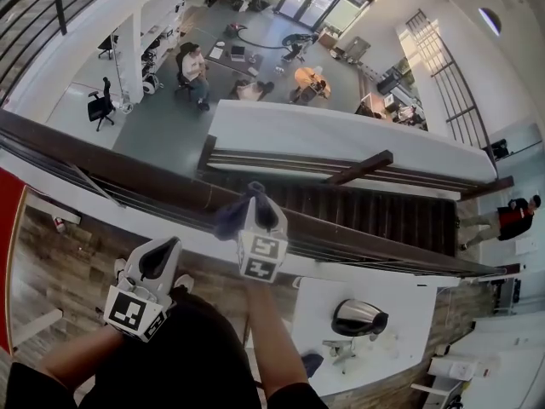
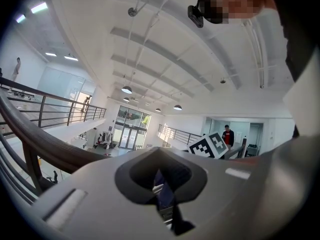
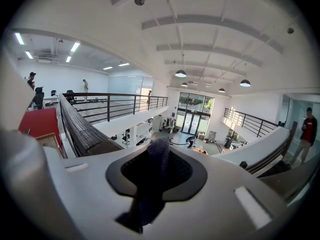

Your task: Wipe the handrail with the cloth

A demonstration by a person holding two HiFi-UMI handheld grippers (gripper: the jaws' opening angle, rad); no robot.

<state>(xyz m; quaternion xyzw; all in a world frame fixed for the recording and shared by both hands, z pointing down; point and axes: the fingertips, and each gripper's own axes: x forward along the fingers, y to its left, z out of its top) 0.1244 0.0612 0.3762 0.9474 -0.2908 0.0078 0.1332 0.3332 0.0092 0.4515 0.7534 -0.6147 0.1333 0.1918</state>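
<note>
As we look down over the balcony edge, left to right:
Handrail (image 1: 102, 164): dark wood; its long axis runs from upper left to lower right.
Left gripper (image 1: 160, 258): jaws pressed together on nothing, short of the rail.
Cloth (image 1: 230, 220): dark blue, bunched on the rail, pointing away from us.
Right gripper (image 1: 260, 211): pinching the cloth.
Room: grey hall floor (image 1: 162, 126) far below.

Handrail (image 1: 128, 173) dark smooth wood; cloth (image 1: 232, 217) dark matt woven fabric.
</note>
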